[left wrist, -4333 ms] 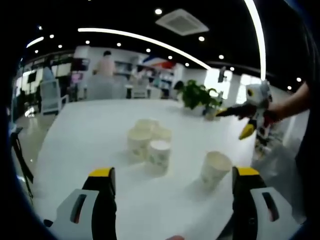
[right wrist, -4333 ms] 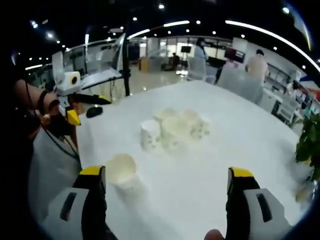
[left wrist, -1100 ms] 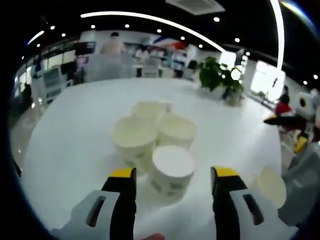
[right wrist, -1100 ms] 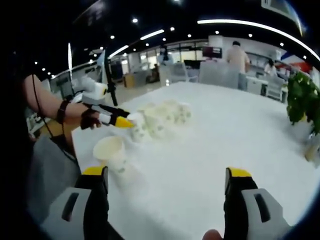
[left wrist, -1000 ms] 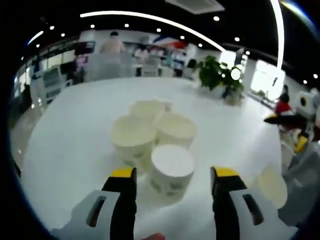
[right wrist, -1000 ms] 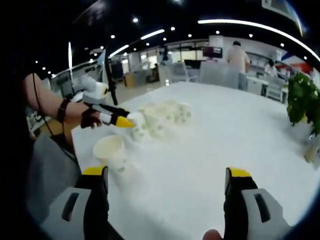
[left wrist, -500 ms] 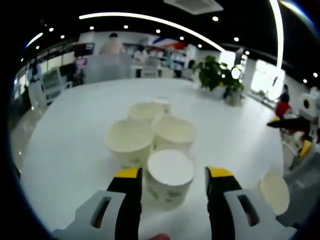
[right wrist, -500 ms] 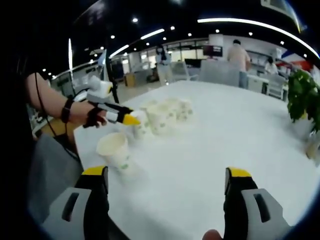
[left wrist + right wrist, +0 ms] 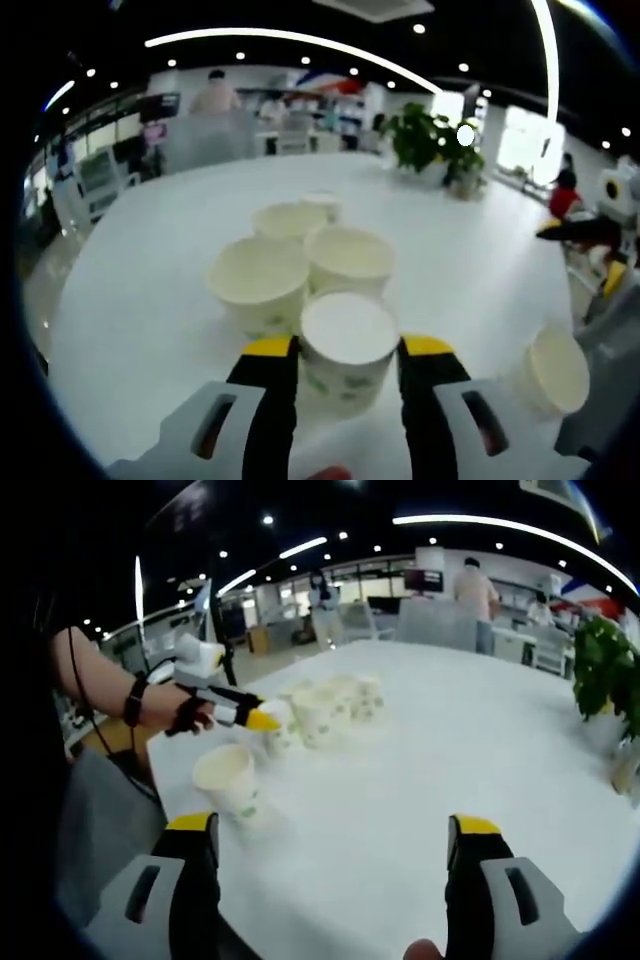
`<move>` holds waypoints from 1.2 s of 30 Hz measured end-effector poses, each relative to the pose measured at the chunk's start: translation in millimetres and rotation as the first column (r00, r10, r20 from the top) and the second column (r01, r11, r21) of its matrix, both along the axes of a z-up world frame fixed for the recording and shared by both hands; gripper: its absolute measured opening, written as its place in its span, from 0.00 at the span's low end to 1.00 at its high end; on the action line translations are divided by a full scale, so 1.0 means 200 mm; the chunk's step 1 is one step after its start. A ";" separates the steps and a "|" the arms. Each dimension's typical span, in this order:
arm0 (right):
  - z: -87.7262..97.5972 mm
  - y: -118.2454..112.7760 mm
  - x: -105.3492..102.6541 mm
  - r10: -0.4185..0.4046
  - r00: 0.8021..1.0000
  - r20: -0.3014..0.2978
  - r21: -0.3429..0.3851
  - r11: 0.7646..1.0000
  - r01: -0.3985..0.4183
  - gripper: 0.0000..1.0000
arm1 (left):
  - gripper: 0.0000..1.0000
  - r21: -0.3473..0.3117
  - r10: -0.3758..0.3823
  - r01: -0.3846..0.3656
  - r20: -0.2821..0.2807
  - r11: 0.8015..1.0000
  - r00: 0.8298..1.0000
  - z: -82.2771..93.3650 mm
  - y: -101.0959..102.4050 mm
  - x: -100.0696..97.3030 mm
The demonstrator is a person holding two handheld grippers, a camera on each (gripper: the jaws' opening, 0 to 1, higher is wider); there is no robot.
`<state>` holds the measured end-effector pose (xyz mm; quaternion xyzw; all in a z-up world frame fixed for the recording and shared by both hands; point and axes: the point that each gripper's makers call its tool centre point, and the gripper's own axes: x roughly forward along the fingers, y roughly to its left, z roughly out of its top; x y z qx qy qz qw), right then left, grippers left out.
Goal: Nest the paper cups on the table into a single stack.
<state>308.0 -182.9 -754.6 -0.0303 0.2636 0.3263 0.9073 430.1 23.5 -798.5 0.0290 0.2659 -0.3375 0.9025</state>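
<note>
Left gripper: jaws snug on either side of the upside-down cup, looks like it's pinching it.
Right gripper: wide apart, carrying nothing, hanging over the tabletop.
Cup cluster: 4 upright cups just behind the upside-down one, touching.
Lone cup: off to the side, upright.
Tip: I'd squeeze lightly so the paper doesn't crumple, lift straight up clear of the neighbours, then flip it before nesting.

Both views are lit brightly by ceiling strips arcing from ten to two o'clock. Glare is thrown off the white table. Edges are bent by fisheye distortion, and slight blur is seen throughout.
</note>
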 end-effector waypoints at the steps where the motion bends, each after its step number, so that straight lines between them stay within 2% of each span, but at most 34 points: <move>1: 0.00 0.00 0.00 0.000 1.000 0.000 0.000 1.000 0.000 0.93 | 0.38 -0.001 -0.001 0.001 -0.001 1.000 1.000 0.00 0.00 0.00; 10: -0.01 -0.01 0.00 -0.009 1.000 -0.005 0.000 1.000 0.009 0.92 | 0.37 -0.010 -0.001 0.001 -0.009 1.000 1.000 0.00 0.01 0.01; 27: 0.03 0.04 0.02 -0.001 1.000 0.013 0.005 1.000 0.001 0.92 | 0.36 -0.069 -0.018 0.016 -0.037 0.997 0.999 0.05 0.06 -0.07; 36: 0.05 0.07 0.01 -0.008 1.000 0.016 0.001 1.000 0.008 0.92 | 0.36 -0.066 -0.062 0.062 -0.011 0.996 0.998 0.13 0.06 -0.12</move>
